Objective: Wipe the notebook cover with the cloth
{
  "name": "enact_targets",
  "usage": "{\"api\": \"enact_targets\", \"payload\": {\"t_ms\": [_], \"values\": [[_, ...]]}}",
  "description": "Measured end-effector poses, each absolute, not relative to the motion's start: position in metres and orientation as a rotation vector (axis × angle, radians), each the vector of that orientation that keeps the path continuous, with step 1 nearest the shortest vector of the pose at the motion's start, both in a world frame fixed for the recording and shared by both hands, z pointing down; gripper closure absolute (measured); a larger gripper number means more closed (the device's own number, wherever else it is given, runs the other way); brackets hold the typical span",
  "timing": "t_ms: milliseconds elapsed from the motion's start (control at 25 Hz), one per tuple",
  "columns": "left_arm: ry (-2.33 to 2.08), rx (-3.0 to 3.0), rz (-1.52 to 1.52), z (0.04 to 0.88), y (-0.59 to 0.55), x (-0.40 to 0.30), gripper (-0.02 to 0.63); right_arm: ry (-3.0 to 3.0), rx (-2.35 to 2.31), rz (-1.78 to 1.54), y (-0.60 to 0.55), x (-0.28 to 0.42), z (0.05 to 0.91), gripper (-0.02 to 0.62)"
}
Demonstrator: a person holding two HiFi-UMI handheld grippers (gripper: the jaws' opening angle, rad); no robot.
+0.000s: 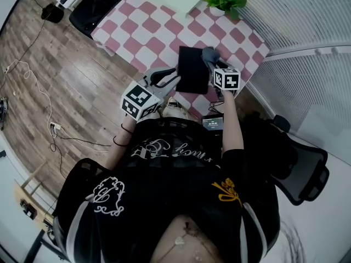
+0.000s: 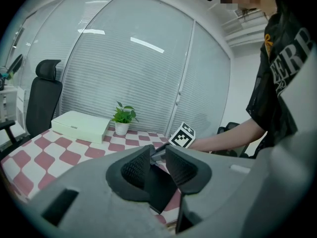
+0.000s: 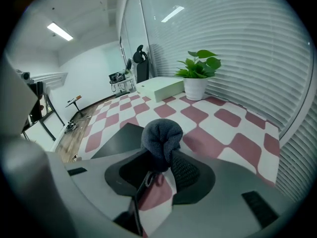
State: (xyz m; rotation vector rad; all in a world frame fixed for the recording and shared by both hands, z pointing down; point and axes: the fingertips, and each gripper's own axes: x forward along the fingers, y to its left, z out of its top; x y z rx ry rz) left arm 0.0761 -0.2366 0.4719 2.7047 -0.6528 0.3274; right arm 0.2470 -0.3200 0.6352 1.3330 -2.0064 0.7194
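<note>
Your right gripper [image 3: 159,165] had its fingers clenched on the bunched dark grey cloth [image 3: 161,138], which sat at the 1 o'clock corner of the flat black notebook [image 1: 193,70]. The notebook lay on the pink-and-white checked worktop [image 1: 148,32], near its close edge. Your left gripper [image 2: 158,157] was at the notebook's 8 o'clock side, its fingers narrowly apart over a corner of the cover.

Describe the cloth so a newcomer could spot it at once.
Find the pink-and-white checked table and the black notebook lying near its edge. At the notebook's side, the right gripper pinches a dark grey-blue cloth bunched into a rounded wad; it is the only soft, crumpled thing there, unlike the flat notebook.
</note>
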Motion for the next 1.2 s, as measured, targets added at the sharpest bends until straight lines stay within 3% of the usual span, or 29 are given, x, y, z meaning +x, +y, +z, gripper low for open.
{"api": "enact_targets", "payload": {"t_ms": [360,680,1200], "values": [[-0.649,2.708,0.329,0.472,-0.237,0.074,0.511,-1.998,1.408,0.731,-0.313,0.26,0.619,0.465],[-0.697,2.687,0.325,0.475,-0.237,0.058,0.511,-2.144,1.305,0.665,-0.31,0.195,0.59,0.465],[-0.758,2.667,0.313,0.475,-0.232,0.035,0.511,-2.176,1.009,0.672,-0.278,0.099,0.633,0.465]]}}
